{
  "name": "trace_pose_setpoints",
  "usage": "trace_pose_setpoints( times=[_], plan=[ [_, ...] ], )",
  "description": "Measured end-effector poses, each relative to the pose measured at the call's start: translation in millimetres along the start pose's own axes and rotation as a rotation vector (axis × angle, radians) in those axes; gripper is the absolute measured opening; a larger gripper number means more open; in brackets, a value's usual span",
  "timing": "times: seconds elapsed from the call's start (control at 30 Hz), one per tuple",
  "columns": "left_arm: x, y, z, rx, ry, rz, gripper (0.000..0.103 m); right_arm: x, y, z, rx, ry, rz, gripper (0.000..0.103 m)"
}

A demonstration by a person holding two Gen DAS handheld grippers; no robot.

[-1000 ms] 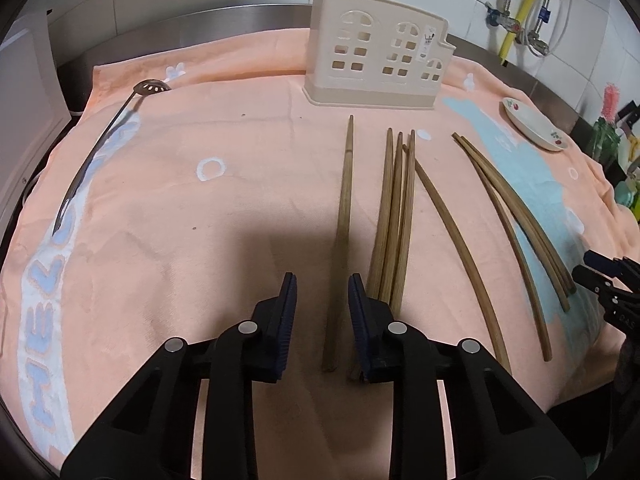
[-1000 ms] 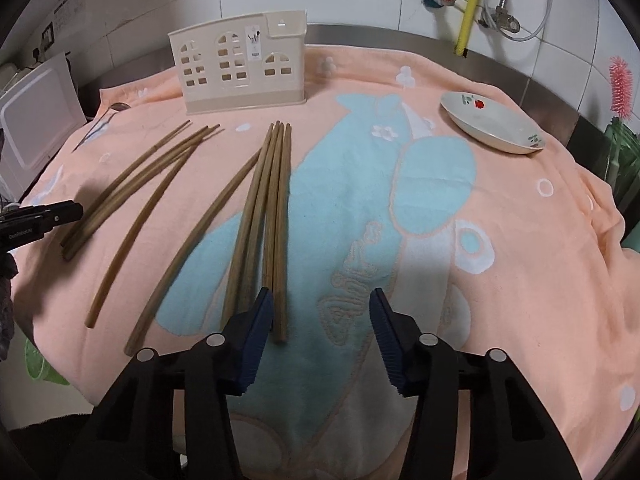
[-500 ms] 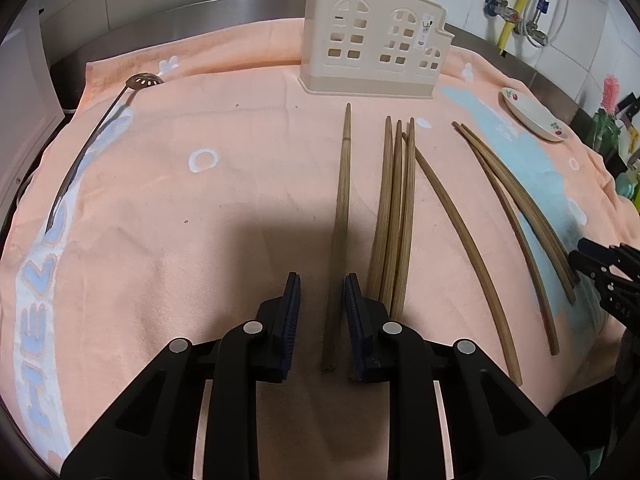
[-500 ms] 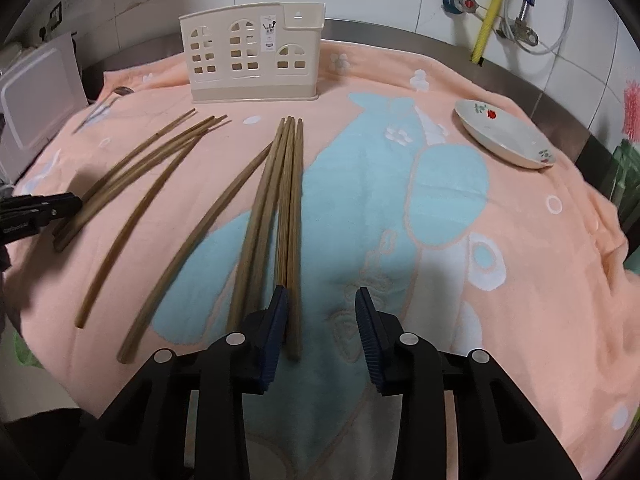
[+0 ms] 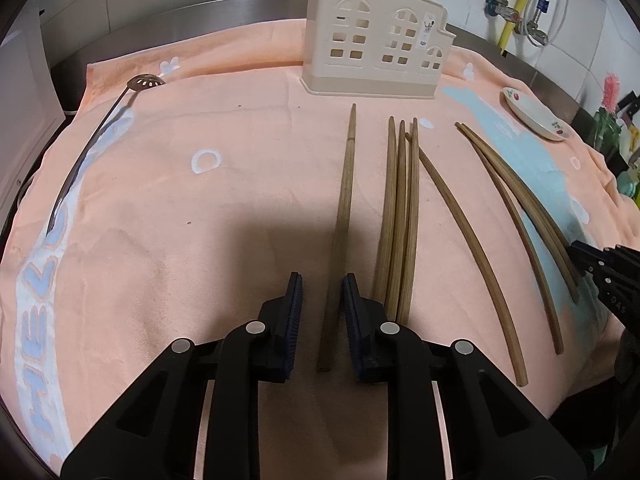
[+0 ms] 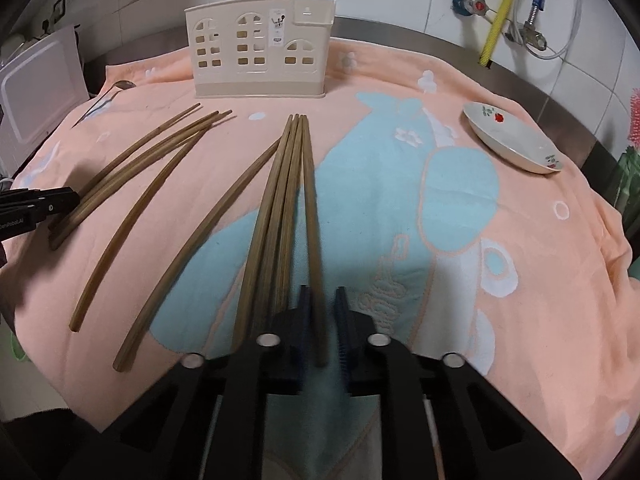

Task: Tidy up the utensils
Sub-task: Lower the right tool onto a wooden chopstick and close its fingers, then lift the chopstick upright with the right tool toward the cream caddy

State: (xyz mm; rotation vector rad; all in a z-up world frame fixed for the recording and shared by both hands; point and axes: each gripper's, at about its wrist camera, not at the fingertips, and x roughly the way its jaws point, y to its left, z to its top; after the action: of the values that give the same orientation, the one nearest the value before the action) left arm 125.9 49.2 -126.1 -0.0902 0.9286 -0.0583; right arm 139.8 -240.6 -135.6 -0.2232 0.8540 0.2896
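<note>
Left claw [image 5: 322, 300] sits low at bottom centre of its own view, jaws narrowed to a slim gap and just now closing further, astride the near end of a lone chopstick [image 5: 344, 216]. A sliver of towel shows on either side of the stick, so the pads do not yet appear to press on it.

Right claw [image 6: 322, 312], bottom centre of its view, has just been closing. Its jaws are drawn in tight around the near end of the rightmost chopstick [image 6: 310, 200] of a bundle of four [image 6: 276, 216]. Judged a grip on that one stick; the other three lie just left of the left jaw, untouched.

Grasping at the thick butt ends seems deliberate: it leaves the slender tips free to lead into the cream holder [image 5: 376, 46].

Orientation: every chopstick lies flat on the peach towel [image 5: 160, 200] covering the desk. The long axes run from the lower frame toward the upper frame, thin tips pointing at the holder. The fisheye bends those at the frame sides. A single stick [image 6: 200, 248] and a further group [image 6: 132, 164] lie to the left in the right view.

The holder stands upright at top centre of both views, well apart from the sticks. No chopsticks show above its rim.

A slotted spoon [image 5: 96, 144] lies at upper left, handle toward the lower left. A small dish [image 6: 516, 140] rests at upper right.
</note>
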Motion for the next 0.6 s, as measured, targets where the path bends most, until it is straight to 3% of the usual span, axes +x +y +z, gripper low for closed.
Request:
trace_pose_setpoints(
  times=[0.13, 0.4, 0.6],
  plan=[
    [-2, -2, 0, 0.004, -0.009, -0.008, 0.012, 0, 0, -2, 0.001, -0.006, -0.002, 0.008],
    [4, -5, 1, 0.012, -0.015, -0.026, 0.012, 2, 1, -2, -0.002, -0.018, 0.0, 0.008],
    [6, -11, 3, 0.044, -0.015, 0.005, 0.008, 2, -1, -2, 0.001, -0.025, 0.014, 0.008]
  ],
)
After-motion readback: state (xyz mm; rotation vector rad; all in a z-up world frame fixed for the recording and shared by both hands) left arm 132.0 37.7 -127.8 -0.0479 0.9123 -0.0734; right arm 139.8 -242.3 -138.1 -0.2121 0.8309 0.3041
